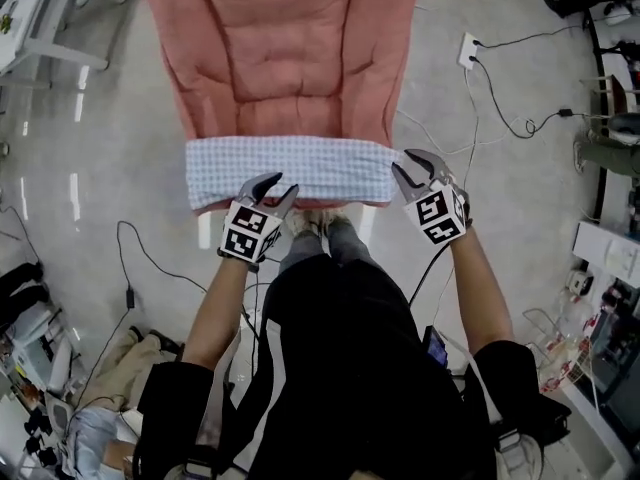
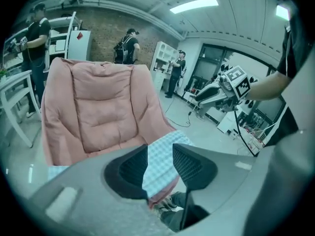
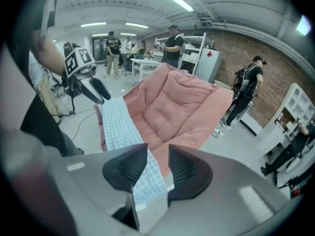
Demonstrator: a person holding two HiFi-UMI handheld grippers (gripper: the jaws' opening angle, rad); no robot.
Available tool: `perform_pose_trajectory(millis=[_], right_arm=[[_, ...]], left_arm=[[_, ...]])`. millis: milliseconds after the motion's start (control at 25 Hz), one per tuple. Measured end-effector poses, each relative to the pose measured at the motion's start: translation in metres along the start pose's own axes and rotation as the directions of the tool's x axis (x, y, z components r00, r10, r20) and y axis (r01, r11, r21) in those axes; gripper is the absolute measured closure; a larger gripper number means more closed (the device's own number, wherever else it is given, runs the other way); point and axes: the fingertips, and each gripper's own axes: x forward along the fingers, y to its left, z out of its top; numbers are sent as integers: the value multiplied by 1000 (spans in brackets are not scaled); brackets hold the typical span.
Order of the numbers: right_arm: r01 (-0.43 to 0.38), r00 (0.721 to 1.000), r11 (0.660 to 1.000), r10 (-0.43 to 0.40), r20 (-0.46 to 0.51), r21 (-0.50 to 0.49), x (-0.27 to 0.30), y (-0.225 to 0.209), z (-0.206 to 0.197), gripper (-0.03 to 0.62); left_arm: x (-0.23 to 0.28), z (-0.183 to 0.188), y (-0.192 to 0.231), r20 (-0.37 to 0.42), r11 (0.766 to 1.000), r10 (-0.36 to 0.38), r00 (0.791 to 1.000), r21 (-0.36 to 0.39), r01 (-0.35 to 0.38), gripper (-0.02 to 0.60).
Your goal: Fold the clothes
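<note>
A light blue checked cloth (image 1: 300, 168) lies folded into a long strip across the front edge of a pink padded chair (image 1: 285, 48). My left gripper (image 1: 275, 186) hovers at the strip's near edge, left of the middle, jaws open and empty. My right gripper (image 1: 405, 164) is at the strip's right end, also open with nothing held. In the left gripper view the cloth (image 2: 160, 166) shows through the gap of the left gripper (image 2: 160, 154), beyond its tips. The right gripper view shows the cloth (image 3: 115, 122) running away past the right gripper (image 3: 157, 156).
Cables (image 1: 140, 248) trail over the pale floor on both sides, with a wall socket (image 1: 467, 50) at the right. A white table (image 1: 30, 18) stands far left. Several people (image 2: 125, 45) stand by white shelves at the back. My shoes (image 1: 315, 226) are just under the chair's front.
</note>
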Motion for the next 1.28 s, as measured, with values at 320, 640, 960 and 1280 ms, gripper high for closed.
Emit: perform_pose_trajectory(millis=[320, 640, 960, 1280], right_arm=[[35, 973, 998, -45, 228, 46, -70, -25, 53, 457], [-94, 913, 990, 129, 387, -108, -65, -113, 57, 457], [-423, 767, 851, 520, 377, -313, -50, -122, 88, 457], [-635, 646, 701, 712, 274, -324, 0, -29, 148, 457]], left_arm=[[-9, 92, -22, 182, 999, 53, 982, -17, -51, 416], [34, 153, -36, 280, 947, 319, 905, -115, -299, 416], [17, 111, -85, 278, 620, 721, 635, -668, -411, 416], [-54, 10, -104, 142, 379, 861, 488, -818, -432, 416]])
